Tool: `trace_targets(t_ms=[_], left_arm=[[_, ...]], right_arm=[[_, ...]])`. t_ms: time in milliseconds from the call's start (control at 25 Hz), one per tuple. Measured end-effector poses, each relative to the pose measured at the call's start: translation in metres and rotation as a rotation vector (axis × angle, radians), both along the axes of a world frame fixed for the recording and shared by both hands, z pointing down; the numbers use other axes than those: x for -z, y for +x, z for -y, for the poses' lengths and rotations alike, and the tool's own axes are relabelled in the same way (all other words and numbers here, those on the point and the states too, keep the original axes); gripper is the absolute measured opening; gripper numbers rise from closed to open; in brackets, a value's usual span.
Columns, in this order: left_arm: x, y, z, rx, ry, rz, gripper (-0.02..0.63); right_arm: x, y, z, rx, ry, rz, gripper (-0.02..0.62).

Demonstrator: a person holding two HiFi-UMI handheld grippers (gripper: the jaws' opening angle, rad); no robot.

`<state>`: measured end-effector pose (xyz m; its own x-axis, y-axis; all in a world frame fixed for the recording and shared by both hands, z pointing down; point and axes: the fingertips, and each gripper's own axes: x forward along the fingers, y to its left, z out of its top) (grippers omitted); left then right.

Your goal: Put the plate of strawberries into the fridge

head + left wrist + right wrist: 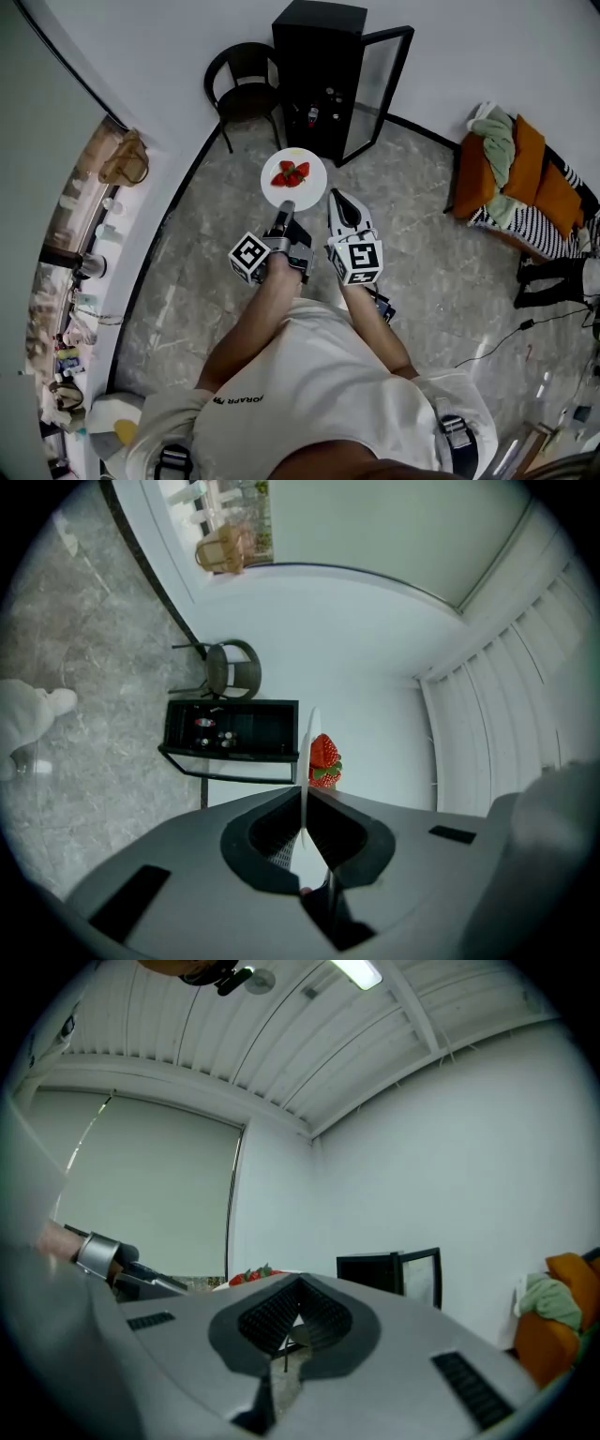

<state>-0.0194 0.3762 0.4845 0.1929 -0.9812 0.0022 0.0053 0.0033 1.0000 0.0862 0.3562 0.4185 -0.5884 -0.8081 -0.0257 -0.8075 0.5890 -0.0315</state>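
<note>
**One plate of strawberries, held in front of one open fridge**

In the head view, two grippers sit at the centre of the frame. Each carries one marker cube, two cubes in all.

The left gripper points toward the top of the frame. Its jaws are pinched on the near rim of the single white plate. The left gripper view shows this grip directly: the plate runs edge-on between the two jaws, which are closed onto it with only the plate's thickness between them.

The strawberries lie in one small red cluster near the middle of the plate. There are a few of them, but the exact count does not resolve. In the left gripper view they show just right of the plate's edge.

The right gripper lies just right of the plate, its tip close to the rim. Whether it touches the rim cannot be told. In the right gripper view its two jaws meet at the tip with nothing gripped between them. The strawberries peek over the jaw body to the left.

The plate is held above the grey stone floor, just below the one black fridge at the top centre of the head view. The fridge's single glass door stands open to the right. A few small items sit on its shelves. One dark chair stands just left of the fridge, against the wall.
</note>
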Motion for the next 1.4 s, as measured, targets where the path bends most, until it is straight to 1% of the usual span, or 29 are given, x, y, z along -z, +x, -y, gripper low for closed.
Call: trace_targets(t_ms=[200, 360, 600, 760, 920, 1240, 1400], left_arm=[[-0.011, 0.003, 0.014, -0.009, -0.022, -0.005, 0.012], [-0.018, 0.006, 0.037, -0.013, -0.02, -0.018, 0.012], [-0.033, 0.009, 0.072, -0.025, -0.03, -0.037, 0.012], [-0.036, 0.009, 0.122, -0.031, -0.04, -0.032, 0.012], [-0.04, 0.001, 0.161, -0.033, -0.054, -0.035, 0.012], [-0.026, -0.02, 0.256, -0.055, -0.045, -0.038, 0.012], [-0.021, -0.031, 0.309, -0.072, -0.045, -0.033, 0.012]], right_arm=[[-0.011, -0.004, 0.012, 0.008, -0.024, -0.01, 0.012], [-0.016, 0.0, 0.034, 0.004, -0.023, -0.027, 0.012], [-0.024, 0.007, 0.061, -0.031, -0.024, -0.042, 0.012], [-0.032, 0.004, 0.111, -0.025, -0.044, -0.049, 0.012], [-0.037, -0.008, 0.153, -0.024, -0.061, -0.052, 0.012], [-0.024, -0.041, 0.242, -0.017, -0.053, -0.05, 0.012], [-0.021, -0.05, 0.293, -0.039, -0.056, -0.041, 0.012]])
